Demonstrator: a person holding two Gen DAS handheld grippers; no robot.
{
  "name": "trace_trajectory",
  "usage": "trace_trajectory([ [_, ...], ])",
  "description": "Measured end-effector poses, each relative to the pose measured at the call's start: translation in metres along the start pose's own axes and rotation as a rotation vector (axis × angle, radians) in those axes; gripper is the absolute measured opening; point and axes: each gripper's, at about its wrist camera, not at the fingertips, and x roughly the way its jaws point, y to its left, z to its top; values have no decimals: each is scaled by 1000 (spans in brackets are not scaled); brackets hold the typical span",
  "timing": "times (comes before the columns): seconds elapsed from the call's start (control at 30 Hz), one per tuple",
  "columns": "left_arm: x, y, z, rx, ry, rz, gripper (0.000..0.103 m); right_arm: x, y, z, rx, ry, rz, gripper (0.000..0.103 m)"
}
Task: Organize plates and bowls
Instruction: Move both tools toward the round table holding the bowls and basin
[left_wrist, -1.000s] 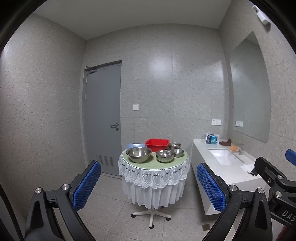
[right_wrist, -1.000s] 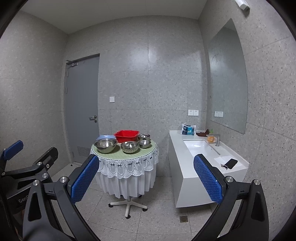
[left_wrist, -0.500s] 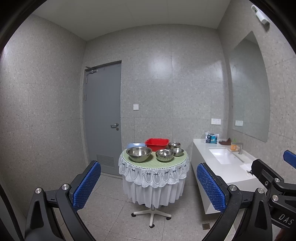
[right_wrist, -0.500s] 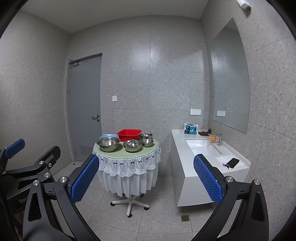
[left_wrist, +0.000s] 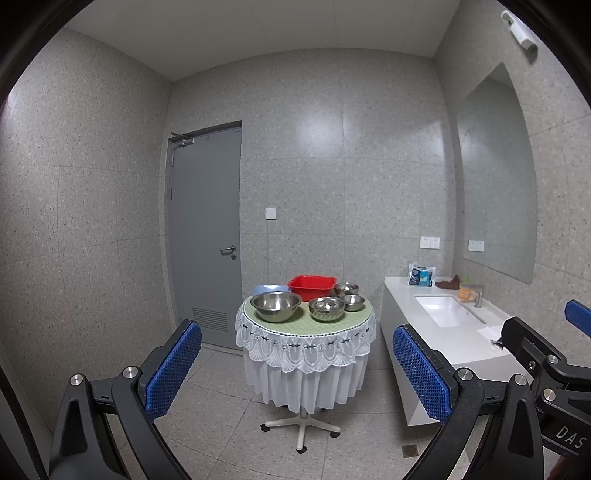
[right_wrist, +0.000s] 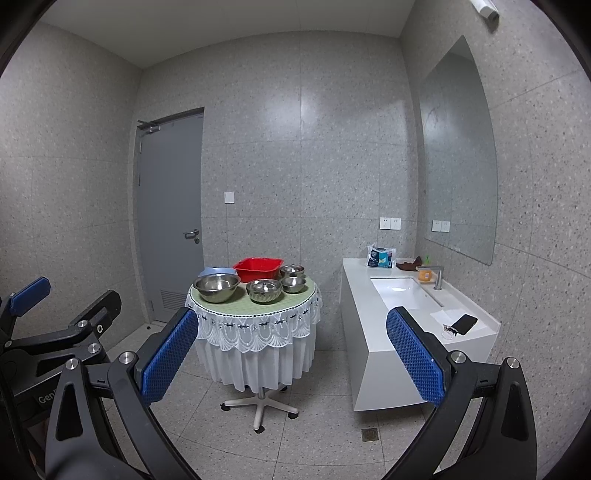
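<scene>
Since a second ago both cameras have drifted slightly, so the round table sits a touch lower in my left view and a little further right in my right view; nothing on it has shifted.

My left gripper has its jaws spread wide, blue pads far apart, holding nothing and touching nothing. My right gripper is the same: jaws released wide, empty, in free air well short of the table. Each gripper shows at the edge of the other's view.

On the green tabletop I see four steel bowls: a large bowl at front left, a ribbed medium bowl just beside it to the right, a small bowl further right, and another small bowl behind that one. A red tub stands at the back, with a pale blue dish to its left, partly hidden behind the large bowl.

Writing: I read "DAS" on the right gripper's body in the left view, and "Gen" on the left gripper's body in the right view; both are cut off. A blue packet on the sink counter carries print too small to read. A dark phone lies near the counter's front corner.
</scene>
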Motion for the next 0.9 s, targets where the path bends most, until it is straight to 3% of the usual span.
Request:
trace_trajectory([
  [0.9, 0, 0, -7, 2, -6, 3, 102, -2, -6, 0, 5, 5, 17, 103],
])
